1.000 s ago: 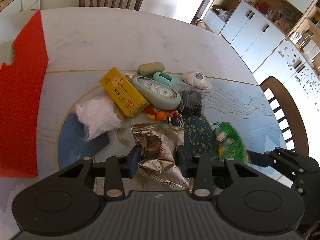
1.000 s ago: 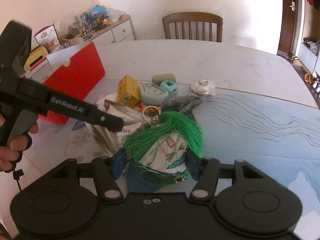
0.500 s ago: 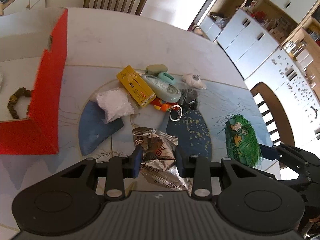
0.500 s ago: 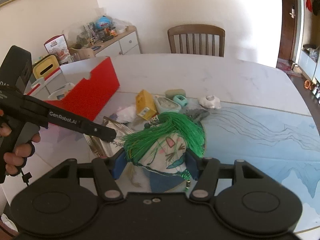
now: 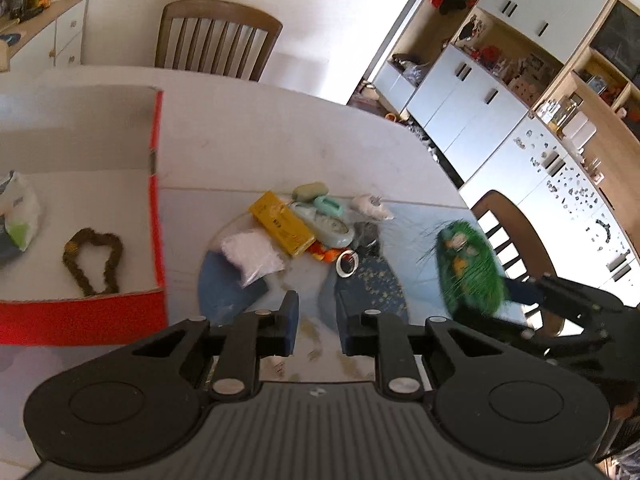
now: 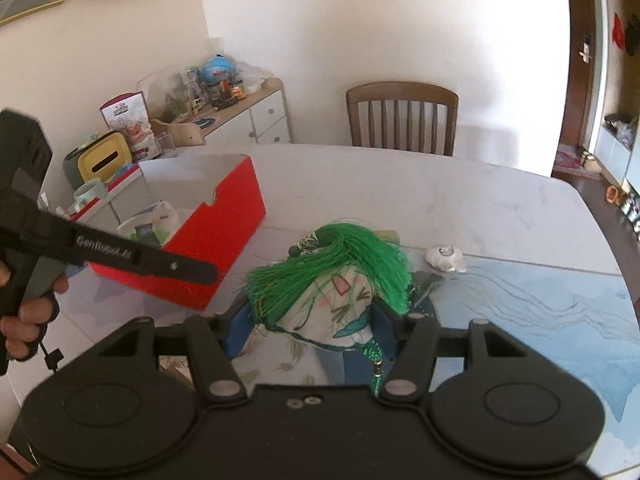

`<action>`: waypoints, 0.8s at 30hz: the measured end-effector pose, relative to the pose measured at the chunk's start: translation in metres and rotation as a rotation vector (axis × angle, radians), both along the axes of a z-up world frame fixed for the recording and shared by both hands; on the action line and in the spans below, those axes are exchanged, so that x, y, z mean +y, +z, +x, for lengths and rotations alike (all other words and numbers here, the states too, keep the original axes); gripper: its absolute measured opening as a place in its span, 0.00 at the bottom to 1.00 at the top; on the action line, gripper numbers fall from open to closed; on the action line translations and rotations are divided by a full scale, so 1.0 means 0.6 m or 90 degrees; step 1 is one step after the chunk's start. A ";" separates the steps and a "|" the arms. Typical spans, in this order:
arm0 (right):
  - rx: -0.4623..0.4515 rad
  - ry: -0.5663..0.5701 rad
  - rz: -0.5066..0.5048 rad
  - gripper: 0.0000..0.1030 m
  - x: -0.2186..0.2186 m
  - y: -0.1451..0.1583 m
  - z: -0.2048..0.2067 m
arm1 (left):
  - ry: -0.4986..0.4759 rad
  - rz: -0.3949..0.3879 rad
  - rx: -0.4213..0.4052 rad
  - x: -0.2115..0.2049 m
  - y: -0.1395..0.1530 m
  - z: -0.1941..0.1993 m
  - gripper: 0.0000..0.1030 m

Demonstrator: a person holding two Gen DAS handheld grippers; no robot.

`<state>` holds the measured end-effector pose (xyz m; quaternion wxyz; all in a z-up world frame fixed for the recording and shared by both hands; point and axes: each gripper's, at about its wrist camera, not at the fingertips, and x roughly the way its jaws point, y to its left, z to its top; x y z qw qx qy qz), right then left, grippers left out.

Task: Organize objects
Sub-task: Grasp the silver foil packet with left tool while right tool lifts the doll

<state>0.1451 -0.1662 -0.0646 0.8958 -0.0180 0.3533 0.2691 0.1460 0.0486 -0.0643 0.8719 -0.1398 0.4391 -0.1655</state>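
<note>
Green-haired doll [image 6: 332,292] pinched between right gripper [image 6: 312,320] pads | left gripper [image 5: 314,322] jaws just narrowed, a gap remains, nothing between them | red box [image 5: 158,200] beside.

The left gripper [image 5: 314,320] points steeply downward, and its jaws have just been closing to a narrow gap with nothing between them. In the right wrist view, the person's left hand [image 6: 24,312] wraps its fingers around that gripper's handle. The right gripper [image 6: 316,320] also tilts downward, its pads pressed against both sides of a green-haired doll [image 6: 340,292].
</note>
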 end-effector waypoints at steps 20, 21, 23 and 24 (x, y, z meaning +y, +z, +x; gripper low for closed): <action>0.028 -0.015 0.005 0.59 -0.033 -0.024 -0.010 | 0.003 0.115 0.092 -0.032 -0.080 -0.038 0.72; 0.030 -0.012 0.004 0.59 -0.035 -0.026 -0.008 | 0.009 0.129 0.100 -0.039 -0.088 -0.037 0.72; 0.032 -0.006 0.004 0.59 -0.043 -0.029 -0.006 | 0.023 0.145 0.118 -0.048 -0.106 -0.035 0.72; 0.033 -0.002 0.003 0.59 -0.046 -0.030 -0.005 | 0.033 0.153 0.127 -0.051 -0.113 -0.032 0.72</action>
